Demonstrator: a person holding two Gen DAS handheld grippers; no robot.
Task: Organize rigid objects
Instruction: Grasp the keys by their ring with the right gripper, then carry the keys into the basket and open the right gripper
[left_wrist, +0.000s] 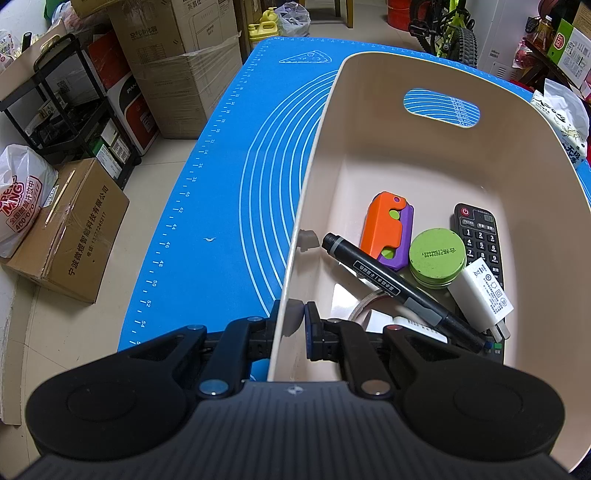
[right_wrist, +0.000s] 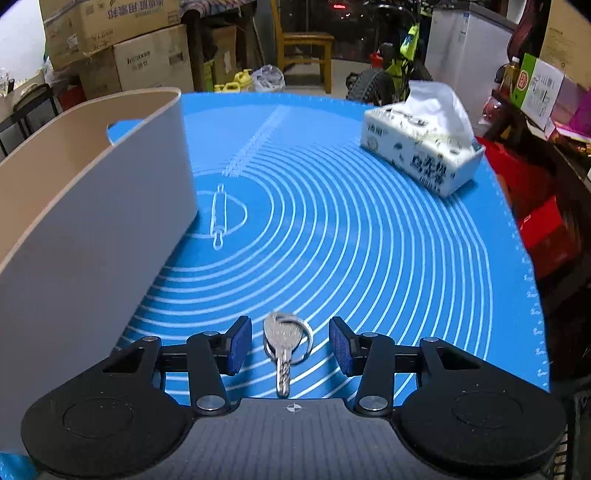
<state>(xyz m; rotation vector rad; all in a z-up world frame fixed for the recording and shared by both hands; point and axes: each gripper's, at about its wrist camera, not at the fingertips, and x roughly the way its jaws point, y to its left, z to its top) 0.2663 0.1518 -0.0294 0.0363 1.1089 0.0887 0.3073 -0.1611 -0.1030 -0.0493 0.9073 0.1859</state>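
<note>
I am looking along my right claw (right_wrist: 290, 345), which is pointing steeply down at the desk with its blue-padded fingers spread partway. Lying flat between them, touching neither pad, is a small bunch of silver metal keys on a steel split ring (right_wrist: 283, 343), blades pointing back towards me. I judge I am lining up to pinch the bunch across its flat heads, since it looks to be the last loose item outside the bin.

My left claw (left_wrist: 291, 319) is pressed almost together, pinching the near side wall of the tall beige plastic storage bin (left_wrist: 369, 122), one pad outside and one inside. I am holding it there, I believe, to steady the bin so it is not sliding while things are dropped in.

Inside the bin, items are already lying together on the floor: a black marker pen with a grey clip (left_wrist: 388, 284), an orange and purple plastic toy block (left_wrist: 384, 230), a round green metal tin (left_wrist: 437, 256), a black remote control (left_wrist: 480, 236) and a white plug-in charger (left_wrist: 484, 295) resting on it.

Further out, the blue silicone baking mat with white concentric rings (right_wrist: 351, 229) is covering the desk, the bin is standing to the left of the keys, and a white printed tissue pack (right_wrist: 421, 151) is sitting well apart at the far right.
</note>
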